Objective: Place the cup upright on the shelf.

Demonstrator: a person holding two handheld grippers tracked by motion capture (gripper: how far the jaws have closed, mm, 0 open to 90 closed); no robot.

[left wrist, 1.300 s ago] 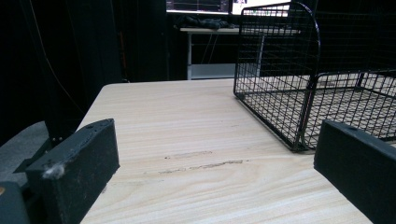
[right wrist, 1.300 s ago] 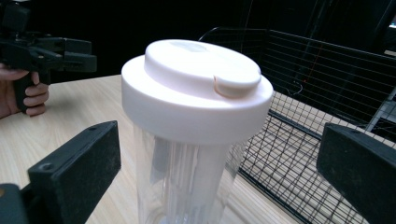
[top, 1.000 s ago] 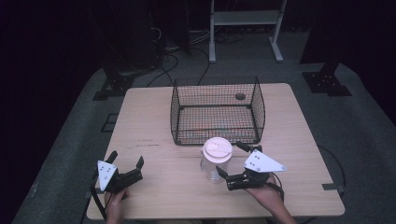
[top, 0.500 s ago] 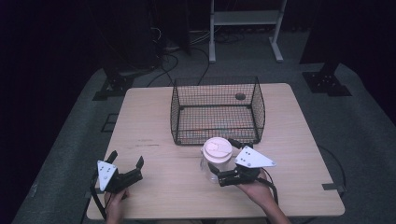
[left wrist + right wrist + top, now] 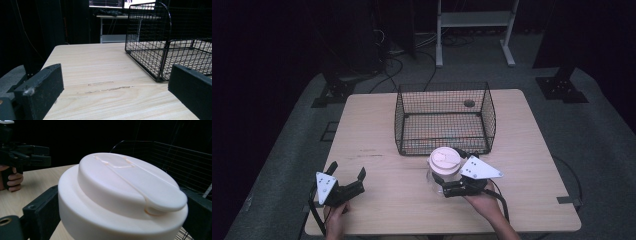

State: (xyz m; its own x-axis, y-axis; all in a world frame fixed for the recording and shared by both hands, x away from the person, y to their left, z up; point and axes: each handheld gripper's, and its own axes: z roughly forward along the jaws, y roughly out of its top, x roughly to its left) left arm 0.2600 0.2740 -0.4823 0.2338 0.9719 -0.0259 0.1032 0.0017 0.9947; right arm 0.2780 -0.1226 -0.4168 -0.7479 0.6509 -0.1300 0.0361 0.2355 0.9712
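A clear jar with a cream lid stands on the wooden table, just in front of a black wire basket. My right gripper reaches in from the right, one jaw on each side of the jar. In the right gripper view the lid sits between the two black jaws, which stand wide; I see no squeeze. My left gripper rests open at the front left with nothing in it, its fingers wide over bare wood.
The wire basket holds a small dark round thing at its far right. A white shelf frame and dark stands are on the floor behind. Cables trail off the table's front edge.
My right gripper has slid left, from beside the jar to around it. The jar, the basket and the left gripper have stayed put.
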